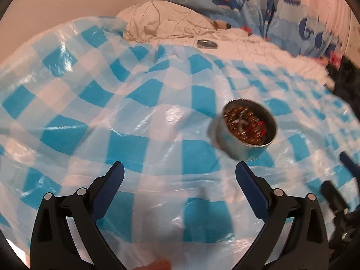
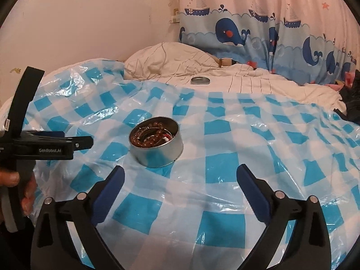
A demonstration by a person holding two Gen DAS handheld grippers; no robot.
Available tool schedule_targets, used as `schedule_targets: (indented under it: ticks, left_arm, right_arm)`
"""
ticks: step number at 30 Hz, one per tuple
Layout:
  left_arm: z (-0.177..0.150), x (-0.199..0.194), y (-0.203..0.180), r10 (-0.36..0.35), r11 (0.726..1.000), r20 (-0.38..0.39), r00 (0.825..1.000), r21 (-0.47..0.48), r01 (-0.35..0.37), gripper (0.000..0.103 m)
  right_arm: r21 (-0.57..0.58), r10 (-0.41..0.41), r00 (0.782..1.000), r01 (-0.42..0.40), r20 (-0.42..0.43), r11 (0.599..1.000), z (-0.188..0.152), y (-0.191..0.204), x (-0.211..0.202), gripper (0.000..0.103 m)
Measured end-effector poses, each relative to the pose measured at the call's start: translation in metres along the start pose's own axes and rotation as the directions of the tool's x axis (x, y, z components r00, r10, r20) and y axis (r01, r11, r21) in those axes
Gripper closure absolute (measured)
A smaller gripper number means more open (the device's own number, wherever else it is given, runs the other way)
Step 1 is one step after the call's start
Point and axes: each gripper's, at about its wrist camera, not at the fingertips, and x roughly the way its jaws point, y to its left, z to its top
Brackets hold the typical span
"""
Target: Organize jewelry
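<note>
1. While both point down over the checked sheet [image 2: 225, 222], the left tool [image 1: 180, 168] gapes wide, empty; the right tool [image 2: 181, 173] likewise.
2. Bead-filled tin [image 2: 156, 144] sits just beyond the fingers, untouched.

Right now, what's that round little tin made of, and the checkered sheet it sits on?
The round tin looks like metal with a dull silvery finish: its smooth wall mirrors the blue squares beside it. The checkered sheet looks like thin, glossy plastic: it crinkles, shines with white glare and is partly see-through. The beads inside look polished reddish-brown, maybe wood or stone; hard to tell.
</note>
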Motion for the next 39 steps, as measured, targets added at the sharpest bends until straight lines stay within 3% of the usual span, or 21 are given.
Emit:
schedule_targets:
  ticks: [13, 29, 35, 39]
  left_arm:
    - [-0.001, -0.005, -0.026, -0.017, 0.994, 0.015, 1.000, 0.106, 0.015, 0.008]
    - [-0.007, -0.016, -0.038, -0.062, 0.991, 0.070, 0.996, 0.124, 0.053, 0.008]
    - [-0.009, -0.012, -0.051, -0.030, 0.980, 0.043, 0.999, 0.199, 0.021, 0.008]
    - [-0.009, -0.008, -0.050, -0.063, 0.982, -0.001, 0.998, 0.179, 0.062, 0.008]
  right_arm:
    - [0.048, -0.035, 0.998, 0.037, -0.044, 0.998, -0.006, -0.009, 0.012, 0.008]
    - [0.071, -0.054, 0.997, 0.058, -0.059, 0.996, -0.006, -0.015, 0.016, 0.008]
    - [0.078, -0.059, 0.996, 0.064, -0.064, 0.995, -0.006, -0.017, 0.017, 0.008]
    - [0.081, -0.062, 0.996, 0.067, -0.069, 0.994, -0.006, -0.018, 0.018, 0.008]
